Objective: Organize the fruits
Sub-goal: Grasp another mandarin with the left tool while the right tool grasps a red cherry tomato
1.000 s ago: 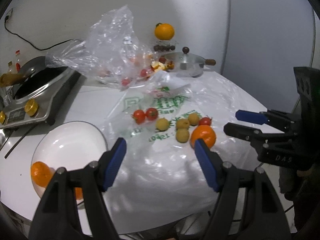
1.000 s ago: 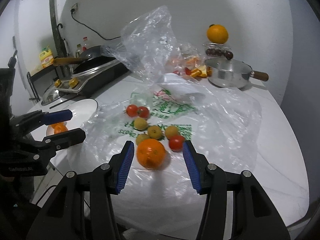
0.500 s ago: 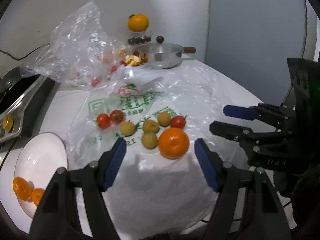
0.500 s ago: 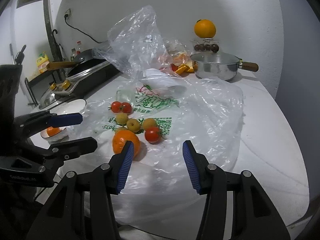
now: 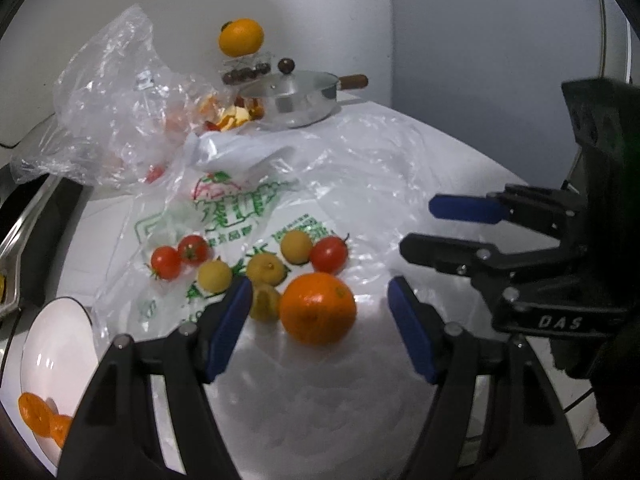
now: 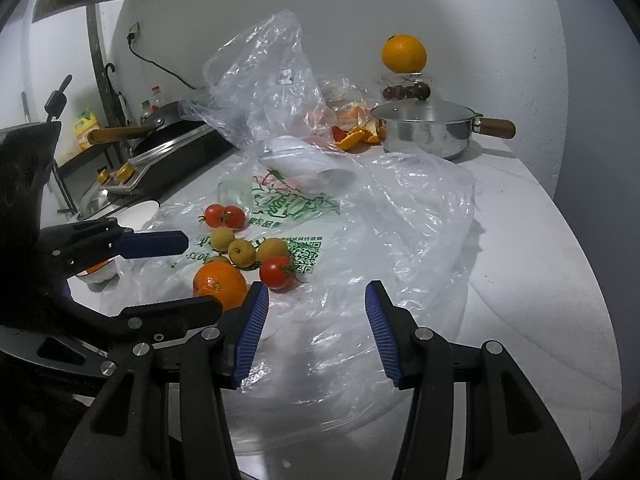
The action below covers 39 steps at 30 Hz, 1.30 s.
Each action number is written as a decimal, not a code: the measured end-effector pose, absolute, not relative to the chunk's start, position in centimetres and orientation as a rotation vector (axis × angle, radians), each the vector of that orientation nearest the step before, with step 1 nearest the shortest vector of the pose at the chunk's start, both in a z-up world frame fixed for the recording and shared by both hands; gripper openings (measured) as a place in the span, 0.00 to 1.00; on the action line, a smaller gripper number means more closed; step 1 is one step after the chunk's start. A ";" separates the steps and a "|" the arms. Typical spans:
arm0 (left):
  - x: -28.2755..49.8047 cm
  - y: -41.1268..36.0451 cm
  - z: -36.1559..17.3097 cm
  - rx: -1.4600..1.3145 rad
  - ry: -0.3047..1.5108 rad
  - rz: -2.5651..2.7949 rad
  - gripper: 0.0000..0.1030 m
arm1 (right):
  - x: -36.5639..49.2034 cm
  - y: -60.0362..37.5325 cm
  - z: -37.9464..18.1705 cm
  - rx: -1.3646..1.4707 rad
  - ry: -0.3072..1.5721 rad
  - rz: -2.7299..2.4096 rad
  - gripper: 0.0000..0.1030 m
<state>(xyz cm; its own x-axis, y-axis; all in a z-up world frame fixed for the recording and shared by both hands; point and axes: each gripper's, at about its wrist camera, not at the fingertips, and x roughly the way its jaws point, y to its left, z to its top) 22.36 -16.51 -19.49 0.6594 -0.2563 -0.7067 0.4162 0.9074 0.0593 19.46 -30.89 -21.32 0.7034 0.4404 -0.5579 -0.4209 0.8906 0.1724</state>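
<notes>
An orange (image 5: 318, 308) lies on a flat printed plastic bag (image 5: 256, 208), with three cherry tomatoes (image 5: 328, 254) and several small yellow fruits (image 5: 266, 268) behind it. My left gripper (image 5: 320, 318) is open, its blue pads either side of the orange, not touching. The orange also shows in the right wrist view (image 6: 219, 285). My right gripper (image 6: 316, 332) is open and empty over the bag, right of the fruit. A white bowl (image 5: 52, 340) with orange pieces (image 5: 40, 420) sits at lower left.
A crumpled clear bag (image 5: 120, 100) with fruit stands at the back left. A lidded steel pan (image 5: 298, 98) and an orange on a clear box (image 5: 241, 38) stand by the wall. A stove with a frying pan (image 6: 160, 136) is at the left. The table edge curves at right.
My left gripper has swung right and moved in, so the orange now sits between its pads. My right gripper has shifted right, away from the orange. Both stay open.
</notes>
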 end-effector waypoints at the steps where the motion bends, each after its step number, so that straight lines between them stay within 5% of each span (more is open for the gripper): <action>1: 22.6 -16.6 -19.7 0.232 0.772 -0.388 0.59 | 19.5 -30.9 -21.3 0.032 0.628 0.483 0.52; 5: 23.3 -16.9 -20.2 0.230 0.795 -0.402 0.50 | 20.1 -30.9 -21.1 0.023 0.624 0.495 0.52; 39: 22.0 -13.7 -18.0 0.203 0.710 -0.477 0.43 | 23.4 -26.6 -21.0 -0.025 0.712 0.506 0.51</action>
